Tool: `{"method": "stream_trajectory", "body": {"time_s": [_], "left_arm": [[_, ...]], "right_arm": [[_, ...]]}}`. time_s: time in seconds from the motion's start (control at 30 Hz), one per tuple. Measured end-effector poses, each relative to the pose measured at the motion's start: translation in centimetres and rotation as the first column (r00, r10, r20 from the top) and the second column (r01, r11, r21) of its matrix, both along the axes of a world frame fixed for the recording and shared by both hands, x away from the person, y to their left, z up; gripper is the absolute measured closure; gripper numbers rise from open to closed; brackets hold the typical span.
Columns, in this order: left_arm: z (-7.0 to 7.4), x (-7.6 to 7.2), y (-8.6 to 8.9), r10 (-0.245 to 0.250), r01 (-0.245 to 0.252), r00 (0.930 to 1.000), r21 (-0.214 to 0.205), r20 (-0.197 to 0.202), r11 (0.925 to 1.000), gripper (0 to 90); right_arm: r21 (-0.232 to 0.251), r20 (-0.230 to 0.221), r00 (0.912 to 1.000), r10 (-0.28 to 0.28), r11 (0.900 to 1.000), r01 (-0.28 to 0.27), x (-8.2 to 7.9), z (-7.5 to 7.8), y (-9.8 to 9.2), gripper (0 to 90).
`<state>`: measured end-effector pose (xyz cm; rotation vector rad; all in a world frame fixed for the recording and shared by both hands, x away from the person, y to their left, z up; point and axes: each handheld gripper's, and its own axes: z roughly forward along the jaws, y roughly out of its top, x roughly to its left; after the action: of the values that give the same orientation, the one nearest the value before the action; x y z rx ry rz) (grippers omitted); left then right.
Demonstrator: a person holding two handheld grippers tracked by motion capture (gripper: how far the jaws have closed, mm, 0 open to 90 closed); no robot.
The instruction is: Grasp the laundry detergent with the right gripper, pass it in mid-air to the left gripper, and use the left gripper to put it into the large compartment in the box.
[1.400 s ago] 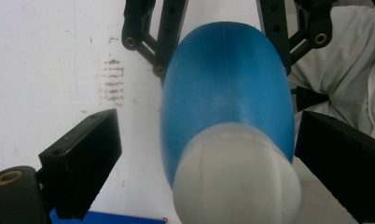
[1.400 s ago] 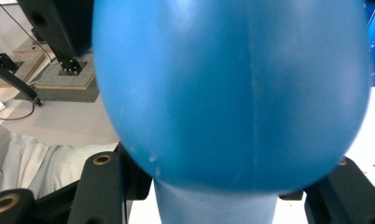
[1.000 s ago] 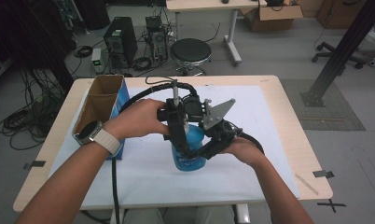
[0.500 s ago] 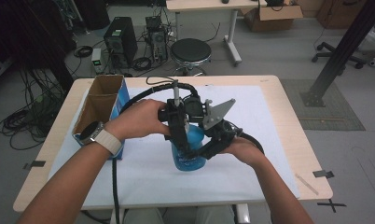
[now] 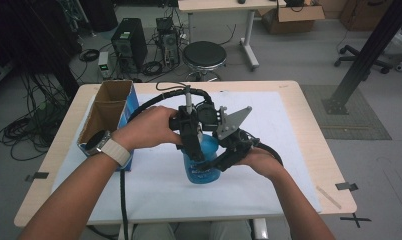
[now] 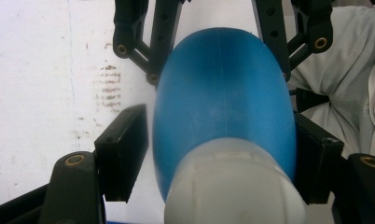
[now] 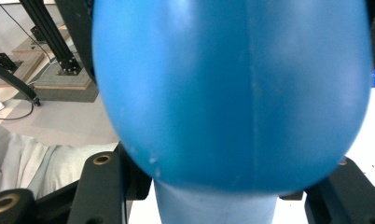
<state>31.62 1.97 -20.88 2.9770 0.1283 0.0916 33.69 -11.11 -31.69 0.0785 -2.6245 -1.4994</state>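
**Blue bottle held between two grippers at the table's middle**

High view: A blue bottle (image 5: 203, 159) is seen upright on the white sheet (image 5: 289, 150) that covers the table (image 5: 314, 100), near the middle and toward the person's side. The left gripper (image 5: 194, 145) is brought onto the bottle from above and from the left, and is held by the left hand (image 5: 149, 127), on whose wrist a watch (image 5: 96, 142) is worn. The right gripper (image 5: 224, 155) is set against the bottle's right side and is held by the right hand (image 5: 261, 162); its grey plate (image 5: 232, 121) is raised above the bottle. An open cardboard box (image 5: 109, 112) with a blue side is placed at the table's left edge, well apart from the bottle. A round stool (image 5: 204, 55) is seen on the floor beyond the table.

Left gripper view: The bottle (image 6: 223, 102) is seen from its pale cap end, lying between the two black jaws. The right jaw is pressed against the bottle's side; the left jaw is just beside it, and whether it touches cannot be told. The right gripper's arms are seen beyond the bottle.

Right gripper view: The bottle (image 7: 232, 93) is seen very close and blurred, its rounded body above the jaws. The jaws are set apart at either side of its narrower part; whether they are clamped on it cannot be told.
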Motion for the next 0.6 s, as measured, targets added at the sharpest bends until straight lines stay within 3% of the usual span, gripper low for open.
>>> {"method": "stream_trajectory", "body": {"time_s": [0.6], "left_arm": [[0.03,-0.26,-0.01,-0.03,0.03,0.9995,-0.008,-0.007,0.9995,37.4]], "right_arm": [[-0.003,-0.005,1.0,0.0,1.0,0.0,-0.11,0.01,-0.06,43.8]]}}
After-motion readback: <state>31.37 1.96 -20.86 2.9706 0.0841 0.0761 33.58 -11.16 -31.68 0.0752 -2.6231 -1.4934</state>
